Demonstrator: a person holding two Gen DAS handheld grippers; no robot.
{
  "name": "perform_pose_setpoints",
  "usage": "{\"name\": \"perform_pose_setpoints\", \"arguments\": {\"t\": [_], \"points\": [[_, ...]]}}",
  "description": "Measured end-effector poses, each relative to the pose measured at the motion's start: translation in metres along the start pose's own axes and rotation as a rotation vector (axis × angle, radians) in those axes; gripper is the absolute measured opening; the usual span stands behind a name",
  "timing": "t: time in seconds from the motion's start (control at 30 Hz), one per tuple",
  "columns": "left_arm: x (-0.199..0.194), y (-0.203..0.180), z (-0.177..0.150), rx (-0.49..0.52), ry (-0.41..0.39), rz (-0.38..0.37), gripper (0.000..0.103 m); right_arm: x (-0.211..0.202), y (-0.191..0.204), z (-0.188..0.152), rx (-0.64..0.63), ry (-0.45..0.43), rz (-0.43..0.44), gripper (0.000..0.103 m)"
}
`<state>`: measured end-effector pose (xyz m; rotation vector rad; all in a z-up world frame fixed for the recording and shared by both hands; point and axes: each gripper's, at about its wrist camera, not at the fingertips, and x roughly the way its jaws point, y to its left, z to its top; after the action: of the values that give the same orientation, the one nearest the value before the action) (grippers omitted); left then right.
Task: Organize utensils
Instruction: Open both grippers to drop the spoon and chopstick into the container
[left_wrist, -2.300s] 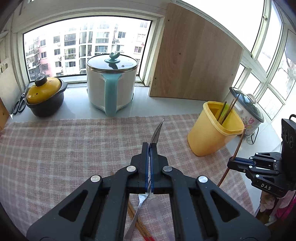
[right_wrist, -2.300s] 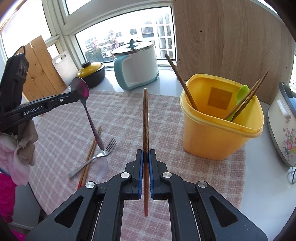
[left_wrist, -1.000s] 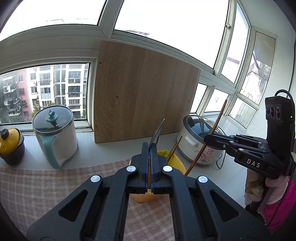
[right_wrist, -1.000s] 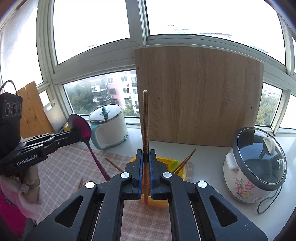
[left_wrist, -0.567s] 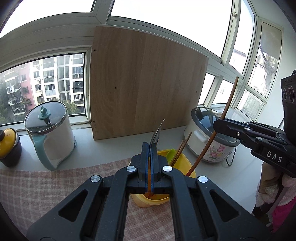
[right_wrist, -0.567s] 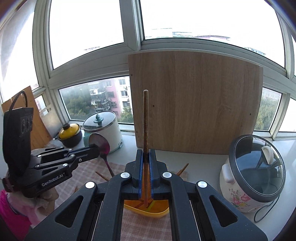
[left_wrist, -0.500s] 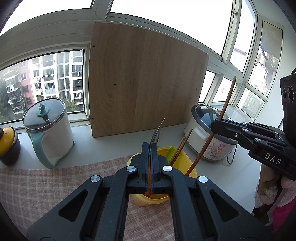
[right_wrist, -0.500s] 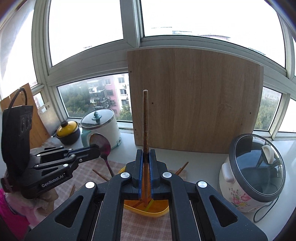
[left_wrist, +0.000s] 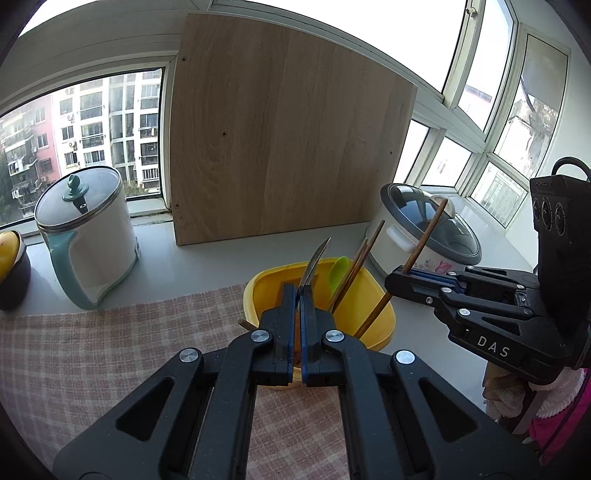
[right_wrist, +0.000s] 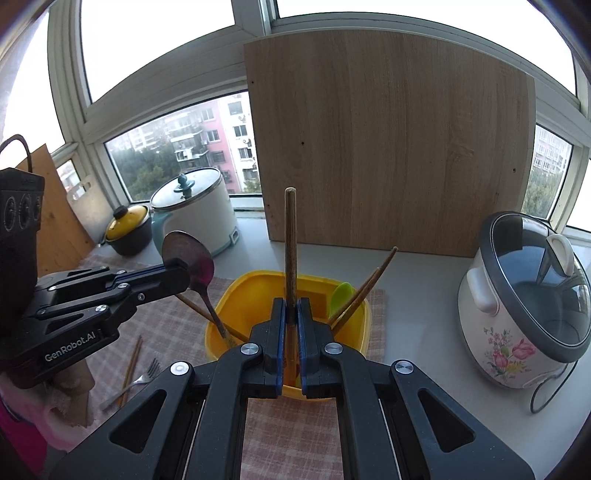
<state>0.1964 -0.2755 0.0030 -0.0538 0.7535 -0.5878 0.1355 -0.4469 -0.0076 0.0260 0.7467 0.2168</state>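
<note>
The black plastic left gripper (left_wrist: 297, 295) is clamped on a thin metal spoon (right_wrist: 195, 267), its oval bowl up and its slim handle running down into the glossy yellow plastic tub (right_wrist: 229, 306). In the left wrist view that spoon (left_wrist: 314, 266) shows only edge-on, a narrow grey sliver at 12 o'clock above the closed jaws. The right wrist view shows its full dark, reflective bowl at 9 o'clock of the tub.

The black right gripper (right_wrist: 291, 314) is closed on a round, dark brown wooden chopstick (right_wrist: 290, 251), which stands upright with its lower end inside the tub. From the left wrist view the same chopstick (left_wrist: 417, 254) leans at 2 o'clock, passing through the right gripper (left_wrist: 400, 277) into the tub (left_wrist: 376, 306).

Inside the tub lean two more brown chopsticks (right_wrist: 364, 291) and a matte lime-green plastic spoon (right_wrist: 341, 293). The tub sits on a woven pink-and-white checked cloth (left_wrist: 110, 339).

Only the right wrist view shows a steel fork (right_wrist: 142, 376) and a pair of chopsticks (right_wrist: 133, 358) lying on the cloth at 8 o'clock. Both views show a pale grained wooden board (right_wrist: 388, 140) at 12 o'clock, a white floral rice cooker with a glass lid (right_wrist: 517, 314) at 3 o'clock, and a white and teal lidded pot (left_wrist: 88, 243) at 10 o'clock.
</note>
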Motion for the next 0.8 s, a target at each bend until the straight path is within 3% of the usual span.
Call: {"name": "perform_pose_setpoints", "arguments": {"t": [0.2, 0.3, 0.33, 0.4, 0.43, 0.47, 0.8], "points": [[0.000, 0.002, -0.006, -0.007, 0.017, -0.003, 0.001, 0.006, -0.002, -0.008, 0.017, 0.029, -0.002, 0.004], [-0.004, 0.003, -0.007, -0.011, 0.015, -0.004, 0.013, 0.005, -0.003, -0.012, 0.019, 0.036, -0.010, 0.005], [-0.005, 0.003, -0.007, -0.012, 0.012, -0.003, 0.020, 0.005, -0.003, -0.013, 0.022, 0.038, -0.013, 0.007], [-0.008, 0.004, -0.008, -0.010, 0.008, -0.001, 0.023, 0.003, -0.004, -0.015, 0.031, 0.035, -0.016, 0.027], [-0.010, 0.004, -0.008, -0.009, 0.006, 0.000, 0.023, 0.001, -0.004, -0.015, 0.036, 0.025, -0.019, 0.044], [-0.012, 0.004, -0.009, -0.009, 0.003, 0.000, 0.023, -0.001, -0.005, -0.016, 0.041, 0.014, -0.023, 0.049], [-0.032, 0.015, -0.019, -0.006, -0.005, 0.016, 0.023, -0.011, -0.001, -0.026, 0.051, 0.013, -0.041, 0.053]]}}
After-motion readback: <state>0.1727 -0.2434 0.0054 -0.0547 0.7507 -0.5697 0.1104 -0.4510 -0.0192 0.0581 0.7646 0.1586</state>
